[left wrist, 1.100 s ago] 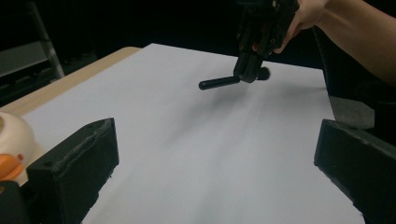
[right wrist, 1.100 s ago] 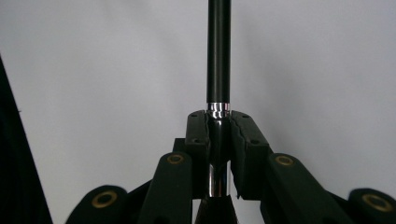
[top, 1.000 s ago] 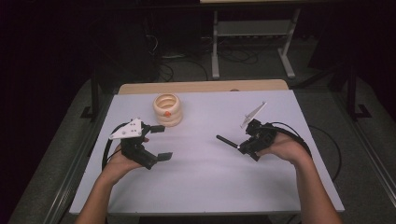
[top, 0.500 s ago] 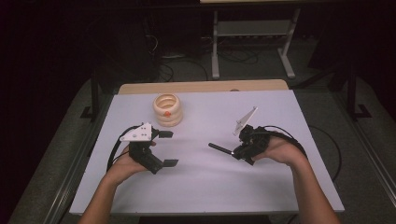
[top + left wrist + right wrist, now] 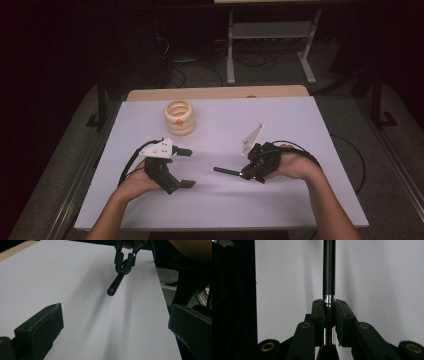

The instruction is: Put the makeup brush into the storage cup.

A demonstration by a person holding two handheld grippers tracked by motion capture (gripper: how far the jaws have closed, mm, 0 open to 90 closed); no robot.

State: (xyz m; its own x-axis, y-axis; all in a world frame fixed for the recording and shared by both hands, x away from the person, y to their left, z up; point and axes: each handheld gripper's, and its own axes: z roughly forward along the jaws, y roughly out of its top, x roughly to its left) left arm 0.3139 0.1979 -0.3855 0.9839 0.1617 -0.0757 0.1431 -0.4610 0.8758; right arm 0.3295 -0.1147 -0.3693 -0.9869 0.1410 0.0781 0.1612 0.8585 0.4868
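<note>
White table (image 5: 300, 200) w/ dark floor all round. Right tool (image 5: 252, 171) is clamping a black rod (image 5: 227, 172), long axis pointing at 9 o'clock toward the left tool (image 5: 184, 168), which is sitting wide open, empty, prob nearest for a handover. Ring stack (image 5: 180, 117) at 12.

A white-topped table (image 5: 300, 120) stands on grey floor (image 5: 65, 165) in a dark room.

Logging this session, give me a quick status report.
Left gripper open, empty. Right gripper shut on black rod. Ring stack far-left, nothing between.
</note>
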